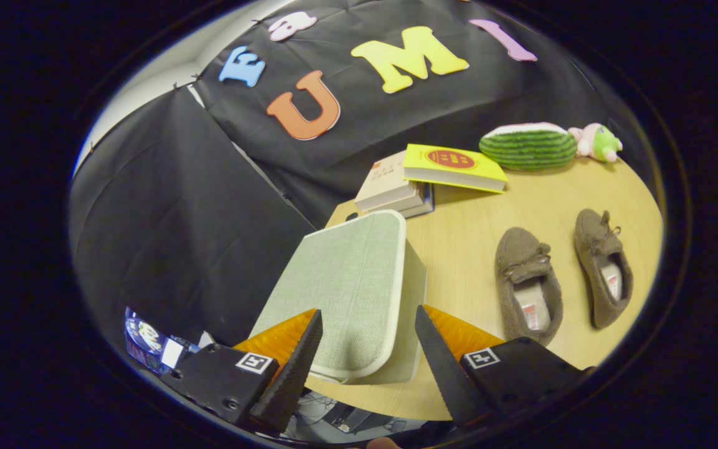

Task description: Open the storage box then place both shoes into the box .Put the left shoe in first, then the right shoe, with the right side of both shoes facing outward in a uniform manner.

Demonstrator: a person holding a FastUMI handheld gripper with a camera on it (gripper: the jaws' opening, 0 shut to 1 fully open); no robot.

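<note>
Gripper view: tongs point(368, 349) spread wide, holding nothing; closed storage box point(349, 287) just ahead, its near corner between fingers; two shoes point(528, 284) point(602, 267) beyond right finger on table point(459, 243), apart. Risk: lid edge thin, fingers may slip or shove box off table edge

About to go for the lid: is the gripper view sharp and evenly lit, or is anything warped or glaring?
Gripper view: the grey fabric storage box and two brown fuzzy slippers look sharp and evenly lit, no glare; fisheye bends the round wooden table edge; the open gripper straddles the box's near corner.
</note>
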